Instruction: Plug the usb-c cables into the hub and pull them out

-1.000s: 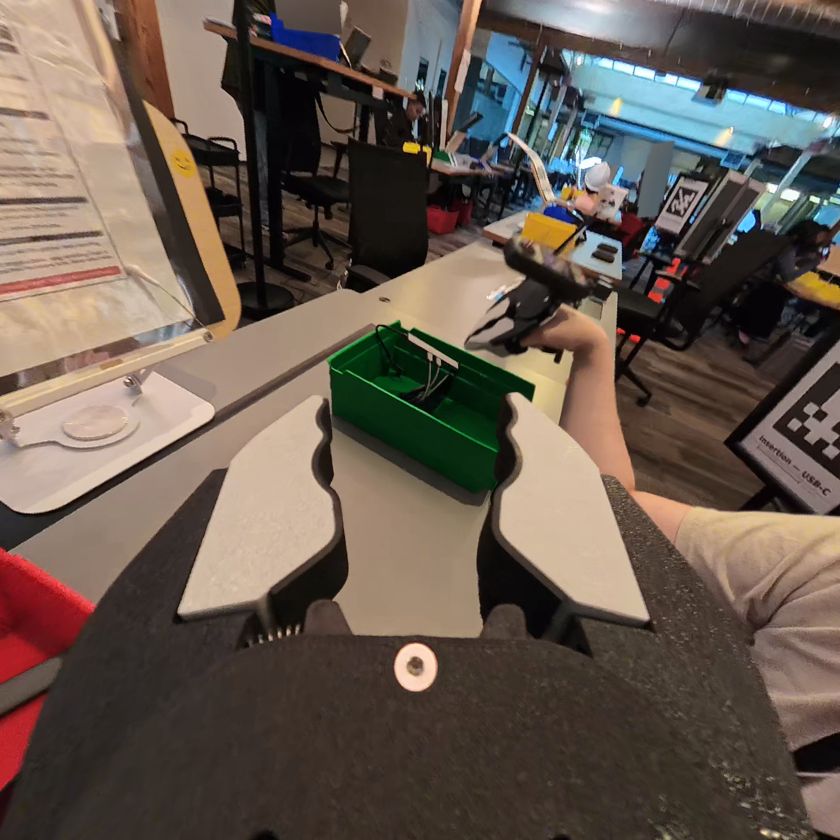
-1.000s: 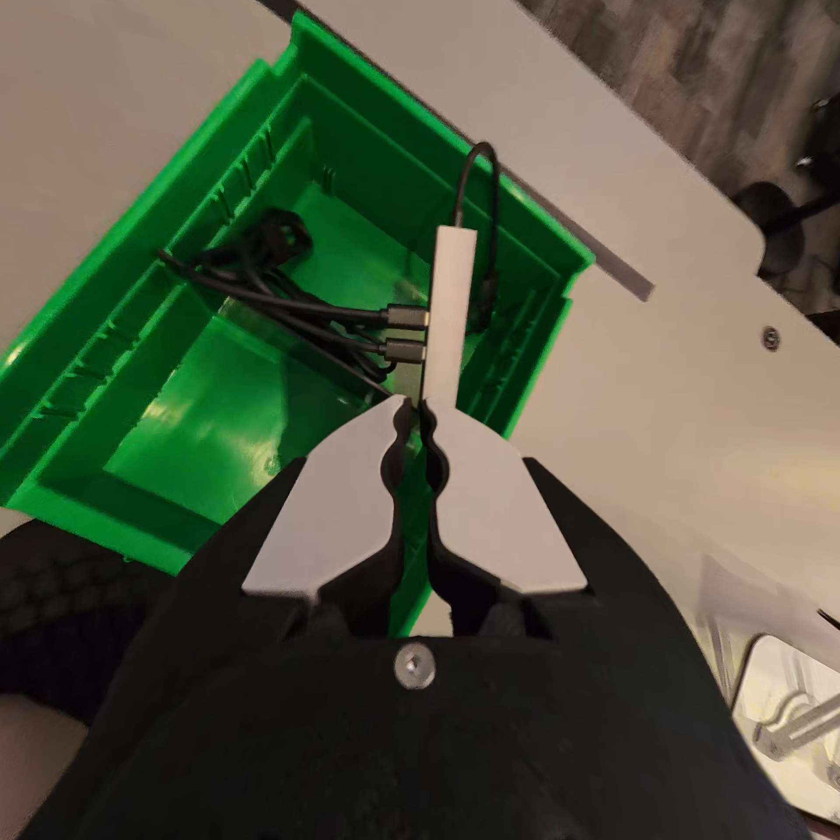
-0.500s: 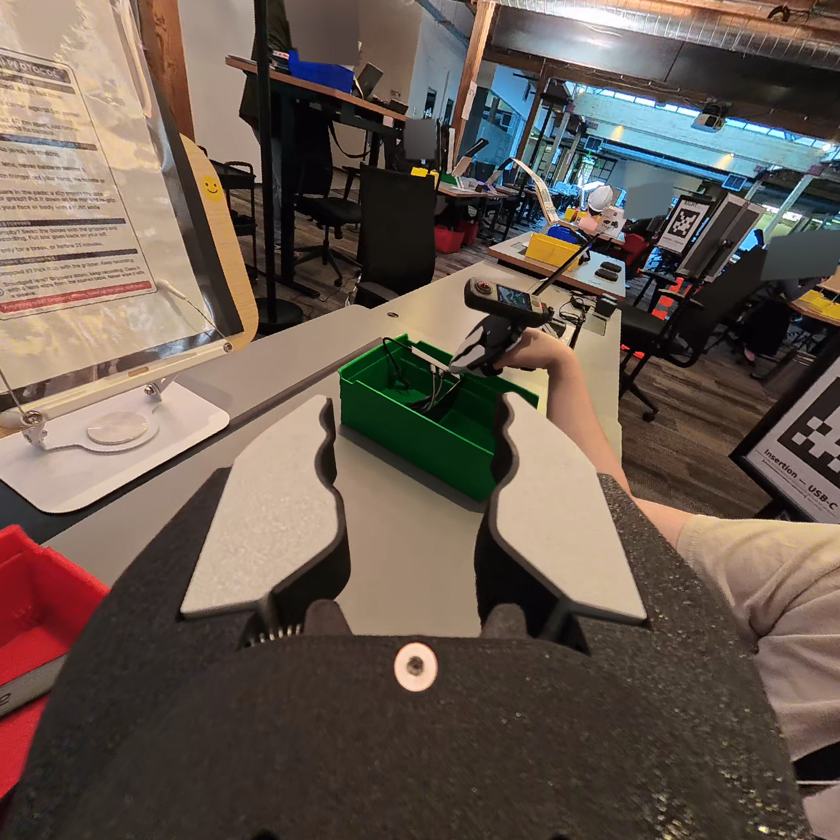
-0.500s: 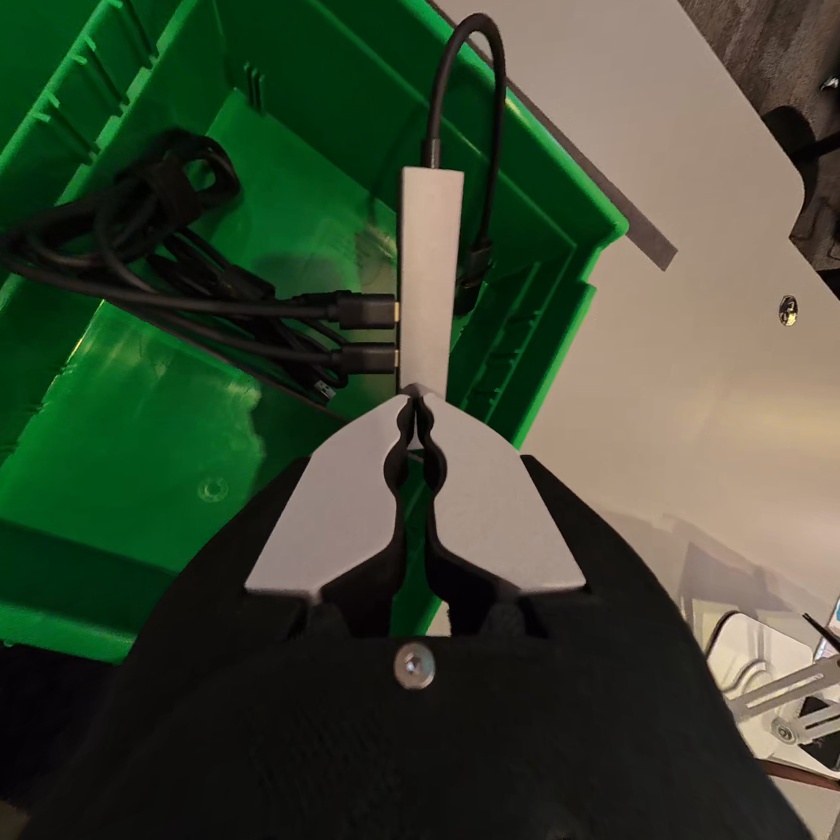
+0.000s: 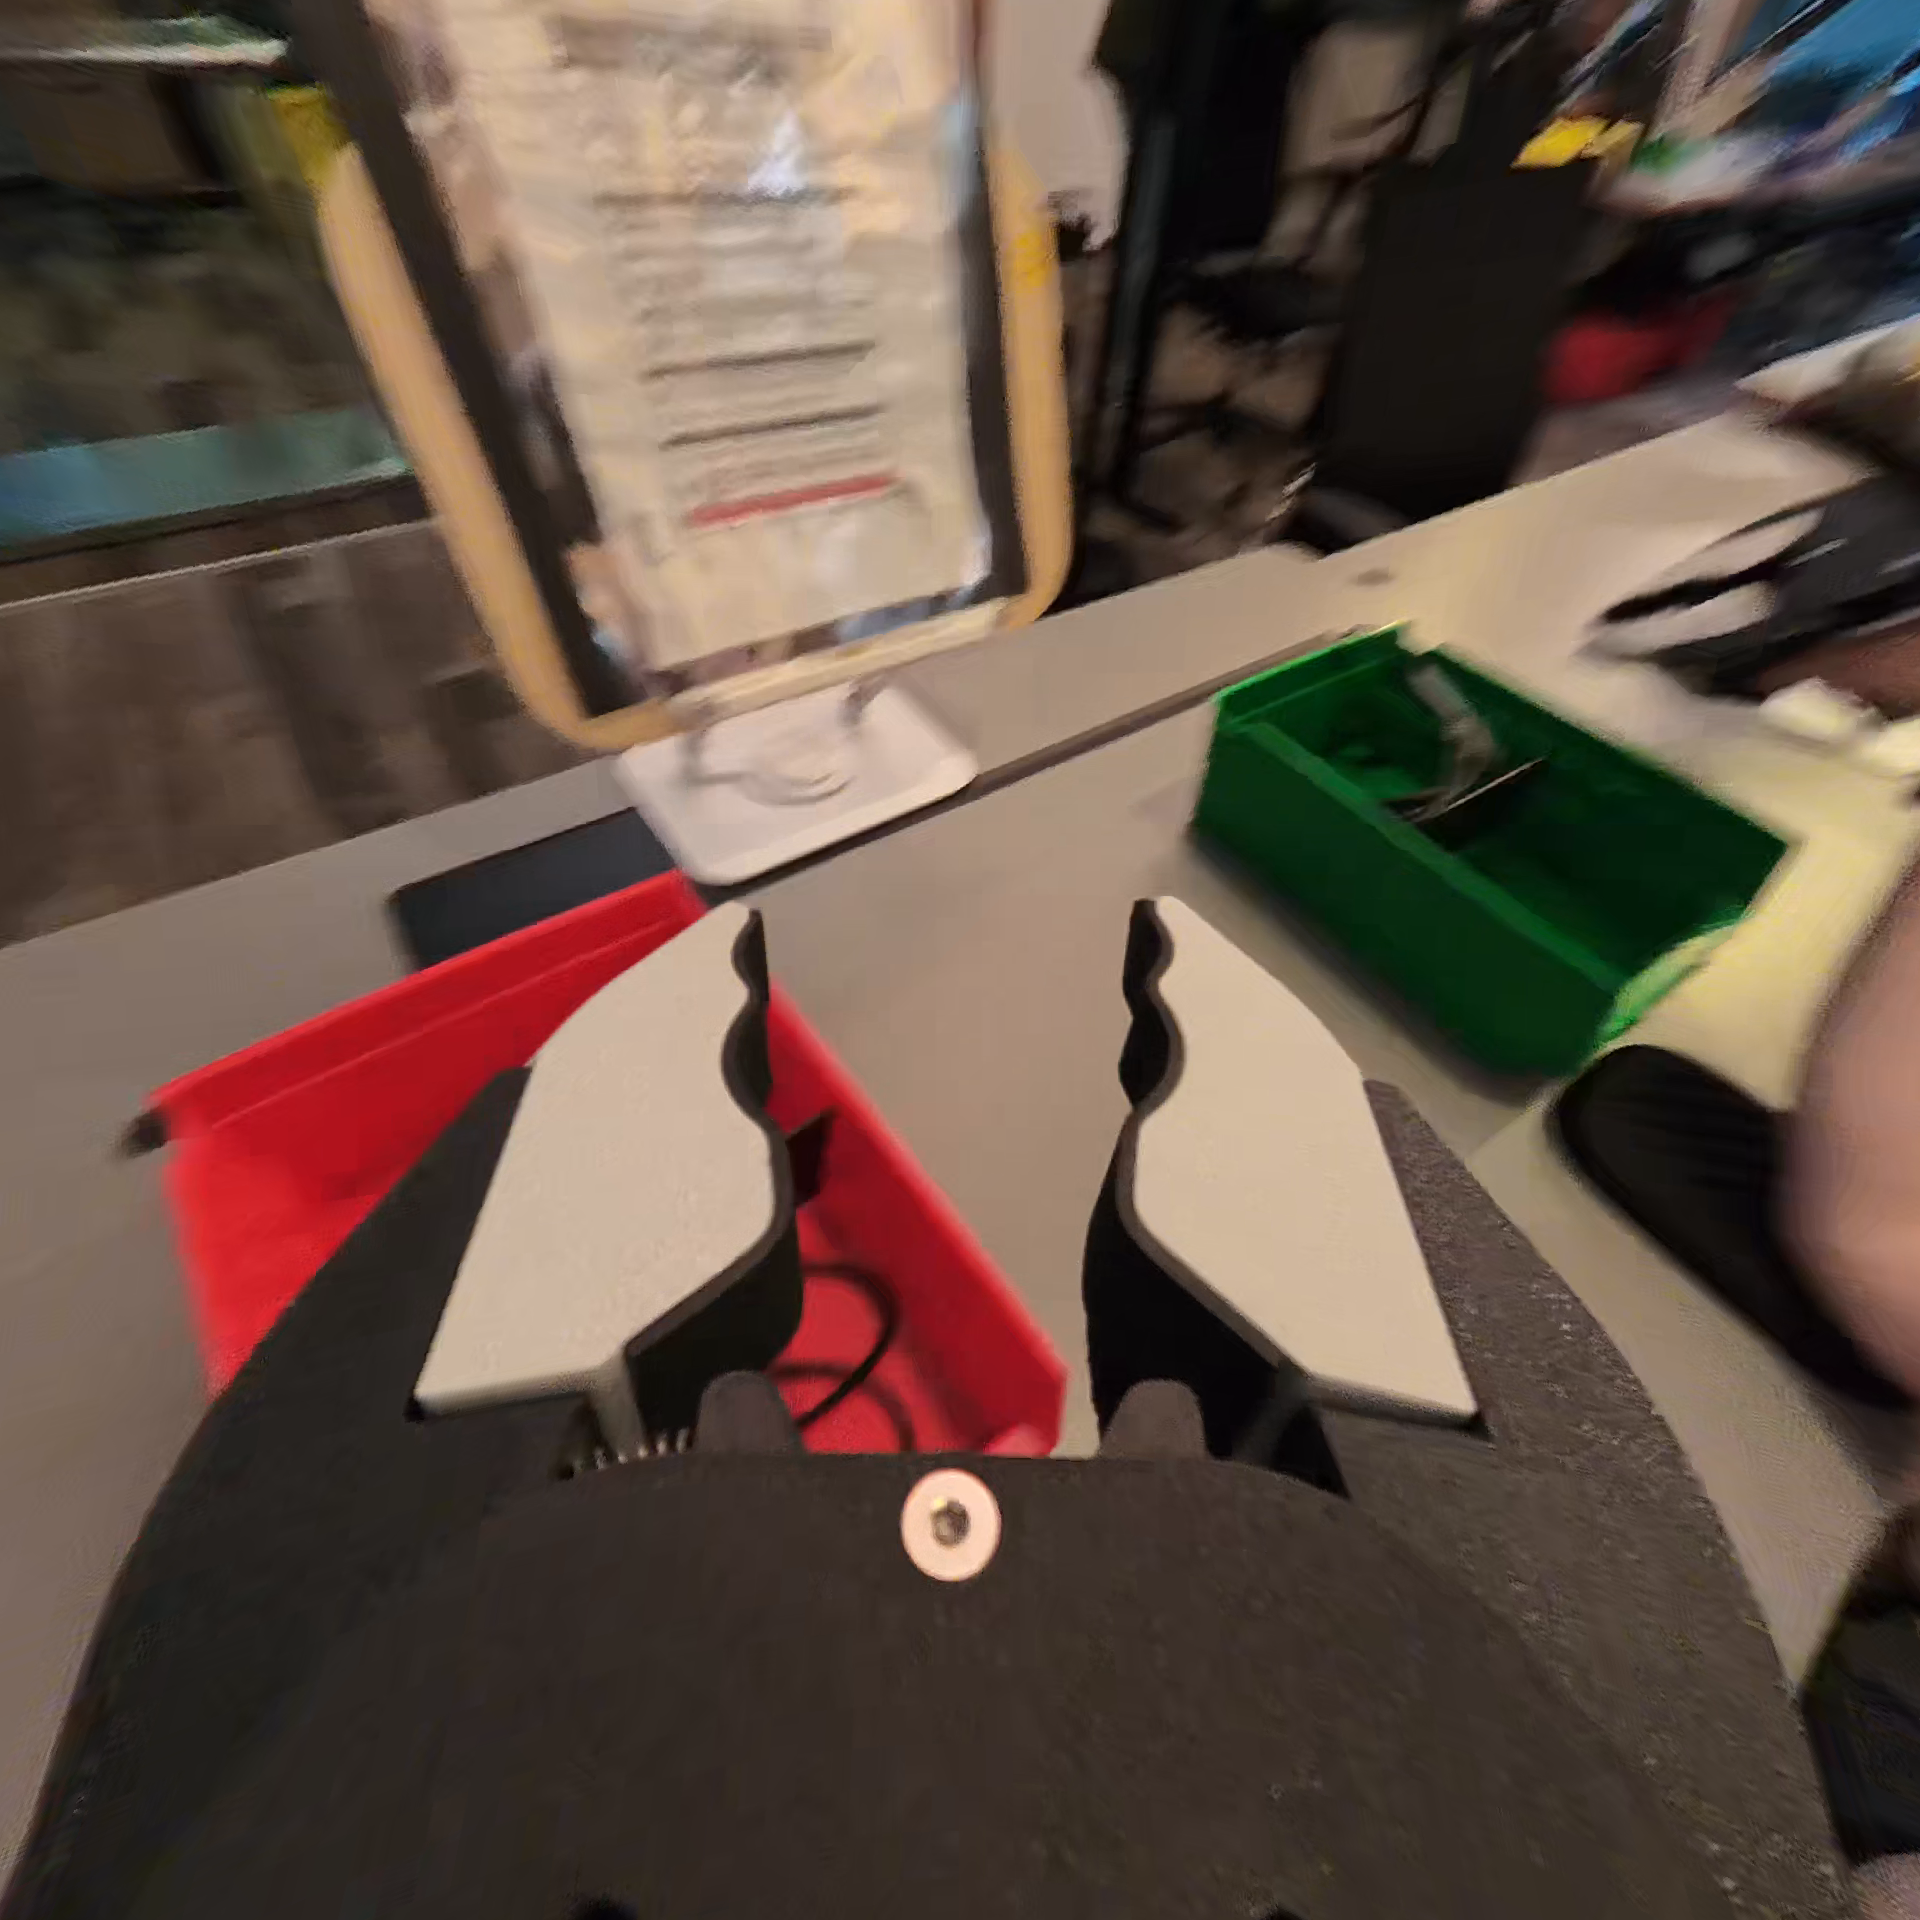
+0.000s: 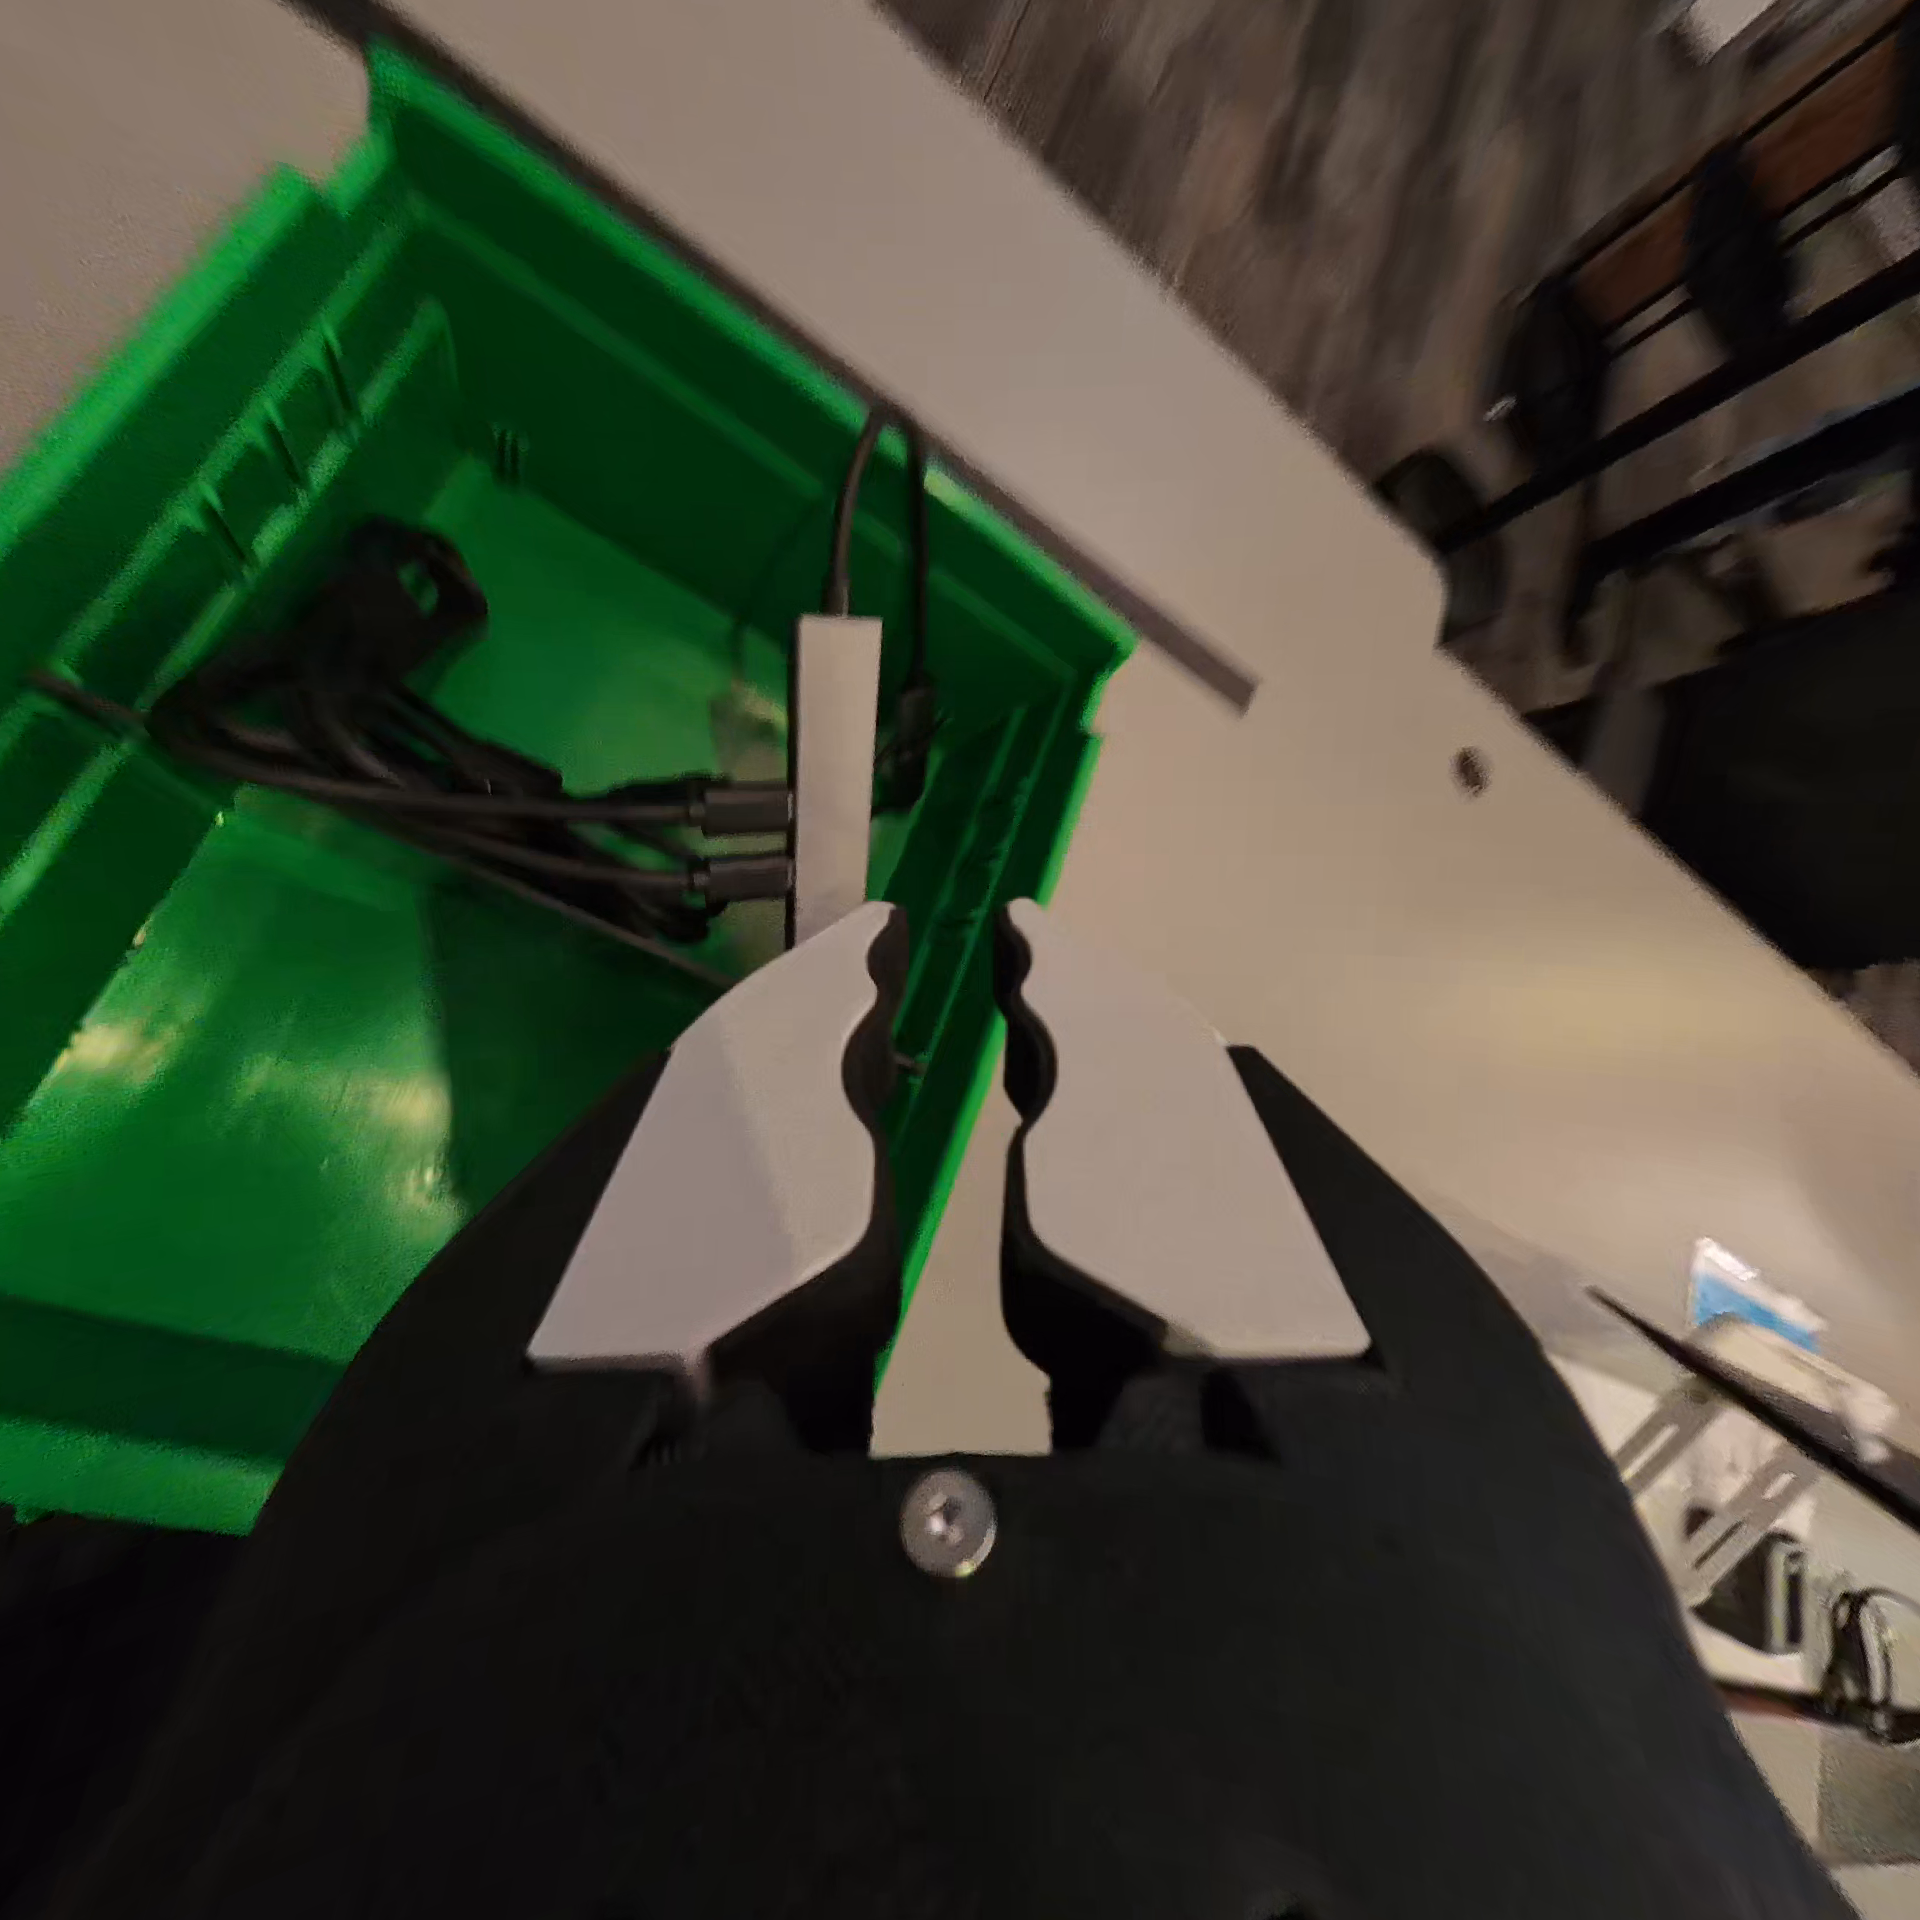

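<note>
R gripper (image 6: 948, 914): jaws apart, narrow gap, nothing between them. Sits at frame centre over the right wall of the green bin (image 6: 1039, 790). Hub (image 6: 836, 769), a slim silver bar, is just beyond the left fingertip (image 6: 831, 966), inside the bin near its right wall; can't tell if tip and hub touch. Two usb-c cables (image 6: 743, 840) are plugged into the hub's left side, leads running left into a black bundle (image 6: 384, 613) at mid-left of frame. The hub's own black lead (image 6: 883, 457) loops up over the bin's far rim. Bin wall runs right under the gap between the fingers. Grey counter (image 6: 1299, 883) to the right; metal stand parts at lower right, blurred.

L gripper (image 5: 943, 920): jaws wide apart, empty, over bare counter (image 5: 935, 1039). Red bin (image 5: 343, 1122) lies lower left, partly behind the left finger (image 5: 623, 1174), with a black cable (image 5: 862, 1340) inside. Sign holder (image 5: 727, 343) on a white base stands upper centre. Green bin (image 5: 1455, 914) at mid-right, well apart from this gripper. Person's arm (image 5: 1849, 1143) at right edge. View motion-blurred.
</note>
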`<act>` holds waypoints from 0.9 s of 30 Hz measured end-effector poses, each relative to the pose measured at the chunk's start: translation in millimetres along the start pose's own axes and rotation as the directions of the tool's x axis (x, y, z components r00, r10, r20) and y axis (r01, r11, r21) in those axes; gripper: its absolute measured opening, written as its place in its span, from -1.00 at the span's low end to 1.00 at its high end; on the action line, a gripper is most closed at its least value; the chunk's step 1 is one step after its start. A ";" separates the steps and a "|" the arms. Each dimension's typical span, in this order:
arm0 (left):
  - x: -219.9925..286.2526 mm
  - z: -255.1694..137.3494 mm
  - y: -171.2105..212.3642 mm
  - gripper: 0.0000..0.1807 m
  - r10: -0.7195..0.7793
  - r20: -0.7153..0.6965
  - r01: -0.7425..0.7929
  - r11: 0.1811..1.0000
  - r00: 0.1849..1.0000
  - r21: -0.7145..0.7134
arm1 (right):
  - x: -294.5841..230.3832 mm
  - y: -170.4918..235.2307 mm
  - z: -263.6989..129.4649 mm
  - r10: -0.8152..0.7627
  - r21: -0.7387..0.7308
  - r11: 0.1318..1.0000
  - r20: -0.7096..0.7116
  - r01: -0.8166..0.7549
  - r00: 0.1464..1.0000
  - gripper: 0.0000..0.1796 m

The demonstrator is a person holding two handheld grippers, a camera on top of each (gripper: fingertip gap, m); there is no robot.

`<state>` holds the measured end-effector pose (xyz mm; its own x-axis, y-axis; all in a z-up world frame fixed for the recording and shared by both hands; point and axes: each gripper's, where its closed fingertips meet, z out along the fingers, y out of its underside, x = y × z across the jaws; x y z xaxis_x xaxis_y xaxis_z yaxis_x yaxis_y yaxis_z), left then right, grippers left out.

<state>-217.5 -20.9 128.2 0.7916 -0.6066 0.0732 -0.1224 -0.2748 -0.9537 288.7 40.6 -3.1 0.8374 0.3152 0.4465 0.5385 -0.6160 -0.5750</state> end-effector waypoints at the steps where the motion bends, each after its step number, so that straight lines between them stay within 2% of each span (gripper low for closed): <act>1: -12.4 -5.0 9.0 -0.29 0.017 0.064 -0.014 0.999 0.998 -0.048 | 2.1 -10.4 -10.5 -0.012 0.053 0.999 -0.030 0.014 0.999 -0.77; 5: -43.7 -18.1 59.0 -0.42 0.019 0.178 0.035 0.954 0.984 -0.297 | 1.5 -41.7 -36.8 -0.060 0.198 0.977 -0.107 0.081 0.992 -0.73; 9: -67.6 -24.0 111.5 -0.51 0.041 0.243 0.102 0.831 0.969 -0.547 | -1.6 -42.9 -32.5 -0.108 0.162 0.978 -0.130 0.128 0.986 -0.72; 15: -65.2 -15.8 188.0 -0.60 -0.001 0.101 0.085 0.558 0.995 -0.825 | -5.4 -27.9 -14.1 -0.153 0.059 0.985 -0.102 0.159 0.983 -0.71; 17: -68.9 -8.7 208.5 -0.60 -0.010 0.061 0.058 0.484 0.998 -0.873 | -7.5 -24.7 -11.6 -0.155 0.048 0.986 -0.084 0.159 0.984 -0.71; 19: -75.0 0.4 222.7 -0.61 -0.014 0.029 0.032 0.446 0.999 -0.894 | -9.9 -23.0 -10.1 -0.155 0.044 0.987 -0.065 0.158 0.986 -0.70; 21: -77.4 8.8 231.5 -0.68 -0.027 -0.015 -0.002 0.440 1.000 -0.898 | -11.9 -22.7 -9.2 -0.152 0.048 0.987 -0.049 0.154 0.987 -0.71; 27: -82.1 13.6 246.5 -0.68 0.004 -0.074 -0.069 0.406 0.997 -0.911 | -16.9 -22.3 -7.7 -0.160 0.048 0.986 -0.023 0.161 0.987 -0.71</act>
<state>-304.6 -28.7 -116.9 0.7444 -0.6614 0.0914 -0.6502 -0.7492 -0.1265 261.8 43.4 7.5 0.7383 0.3932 0.5480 0.6699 -0.5217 -0.5283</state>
